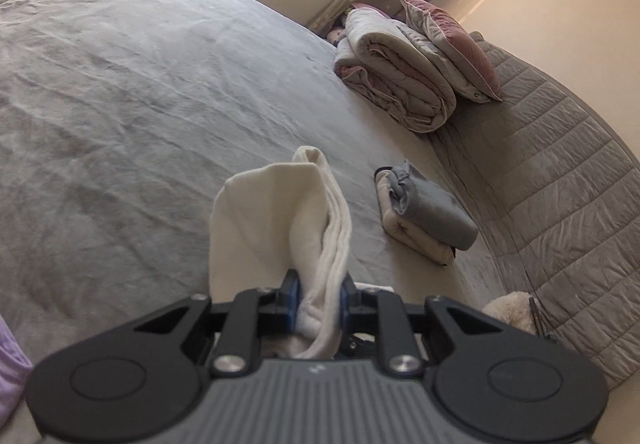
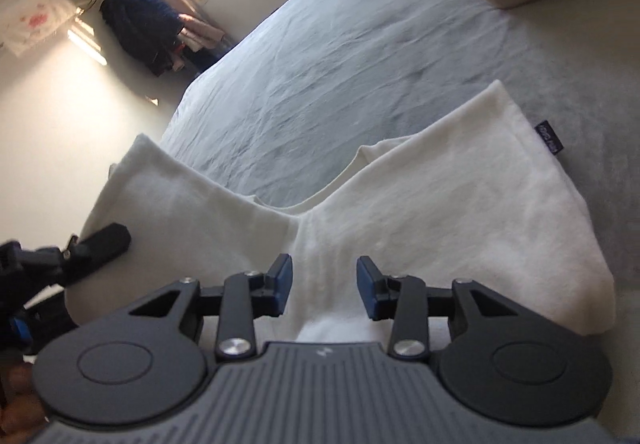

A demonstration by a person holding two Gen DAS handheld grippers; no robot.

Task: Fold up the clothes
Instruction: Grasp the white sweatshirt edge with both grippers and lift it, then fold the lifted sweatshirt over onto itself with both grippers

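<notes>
Fabric of a cream garment (image 1: 280, 212) fills the left wrist view: the left gripper (image 1: 318, 302) has its jaws closed on a bunched fold, which rises ahead of them above the grey bed (image 1: 140, 84), with a folded pile (image 1: 424, 212) further to the right. In the right wrist view, the right gripper (image 2: 324, 284) stands with jaws apart and holding nothing, the garment spreading under and ahead of them, so the cloth runs sideways between both grippers and each is near it.

A cream folded cotton garment (image 2: 420, 204) lies on the grey wrinkled bedsheet (image 1: 140, 92); beyond it sits a grey-and-beige stack of folded clothes (image 1: 424, 212) (near the quilted grey headboard (image 1: 560, 184)).
</notes>
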